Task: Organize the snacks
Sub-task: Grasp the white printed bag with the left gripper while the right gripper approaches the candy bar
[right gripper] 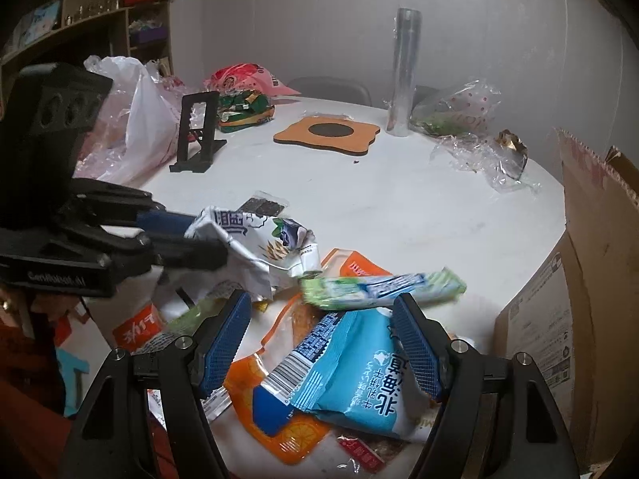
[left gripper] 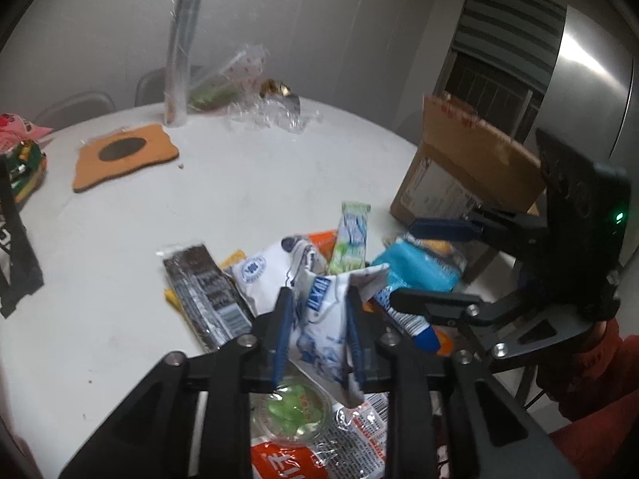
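A pile of snack packets lies at the near edge of the round white table (left gripper: 247, 183). My left gripper (left gripper: 318, 295) is shut on a crumpled white and blue packet (left gripper: 319, 331), held up over the pile; the right wrist view shows the packet (right gripper: 263, 243) hanging from that gripper (right gripper: 205, 239). My right gripper (right gripper: 323, 299) stands open above a light blue packet (right gripper: 351, 383), its pads apart from it. A green bar (right gripper: 379, 285) lies just beyond its fingertips. An orange packet (right gripper: 279, 419) sits under the blue one. A dark brown bar (left gripper: 207, 291) lies left of the pile.
An open cardboard box (right gripper: 579, 319) stands at the table's right edge. Farther back are an orange coaster (right gripper: 327, 135), a clear tube (right gripper: 405, 72), crumpled cellophane (right gripper: 483, 155), a black stand (right gripper: 199, 131) and a plastic bag (right gripper: 135, 119). A green jelly cup (left gripper: 297, 403) lies under my left gripper.
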`<state>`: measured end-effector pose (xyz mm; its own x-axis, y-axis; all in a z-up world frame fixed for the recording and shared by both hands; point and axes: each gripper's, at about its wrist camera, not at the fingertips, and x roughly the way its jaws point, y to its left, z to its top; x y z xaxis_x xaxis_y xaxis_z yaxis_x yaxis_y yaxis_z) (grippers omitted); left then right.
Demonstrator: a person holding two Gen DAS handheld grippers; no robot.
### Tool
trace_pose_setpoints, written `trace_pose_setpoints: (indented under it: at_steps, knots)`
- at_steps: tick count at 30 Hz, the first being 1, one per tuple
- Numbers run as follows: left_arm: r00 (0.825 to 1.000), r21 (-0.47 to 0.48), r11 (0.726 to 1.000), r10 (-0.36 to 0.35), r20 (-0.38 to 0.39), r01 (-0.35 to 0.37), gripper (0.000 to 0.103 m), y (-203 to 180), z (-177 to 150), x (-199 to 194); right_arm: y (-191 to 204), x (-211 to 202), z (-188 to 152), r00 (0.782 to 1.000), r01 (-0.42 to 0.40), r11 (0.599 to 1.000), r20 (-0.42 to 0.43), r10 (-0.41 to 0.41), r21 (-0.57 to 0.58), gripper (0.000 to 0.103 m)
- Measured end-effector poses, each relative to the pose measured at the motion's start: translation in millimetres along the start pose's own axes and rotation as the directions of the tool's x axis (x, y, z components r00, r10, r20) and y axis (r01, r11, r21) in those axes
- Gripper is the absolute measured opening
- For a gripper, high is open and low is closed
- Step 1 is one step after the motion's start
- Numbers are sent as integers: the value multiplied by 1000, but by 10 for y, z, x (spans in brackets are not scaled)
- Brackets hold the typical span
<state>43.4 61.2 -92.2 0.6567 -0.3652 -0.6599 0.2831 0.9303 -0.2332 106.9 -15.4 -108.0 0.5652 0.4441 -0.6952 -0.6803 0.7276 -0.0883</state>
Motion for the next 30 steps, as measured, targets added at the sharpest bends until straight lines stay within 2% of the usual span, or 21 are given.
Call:
trace_pose_setpoints:
  at_steps: [2, 4, 10, 16, 20, 25, 30]
  knots:
    - [999, 9, 1000, 29, -17, -29, 55, -1, -13, 67, -2, 6, -18, 1000, -3, 1000, 0, 3, 0, 71]
    - [998, 26, 998, 51, -24, -50, 68, -14, -10, 121, -5, 8, -36, 1000, -5, 1000, -1, 5, 1, 71]
    - [996, 120, 990, 78, -51, -71, 87, -87, 56, 302, -66, 25, -76, 1000, -22, 1000, 1, 22, 9, 71]
    - [992, 164, 986, 15, -122, 6, 91, -39, 197, 483, -125, 23, -118, 1000, -28, 999, 14, 28, 18, 72]
    - [985, 214, 977, 13, -170, 24, 94, -63, 264, 630, -118, 8, -142, 999, -30, 999, 26, 30, 12, 72]
    - [967, 272, 960, 13, -255, 59, 94, -71, 317, 842, -150, 1, -179, 999, -36, 999, 33, 36, 12, 72]
    - [963, 271, 960, 9, -270, 67, 91, -74, 340, 878, -175, -29, -210, 999, -38, 999, 35, 37, 19, 73]
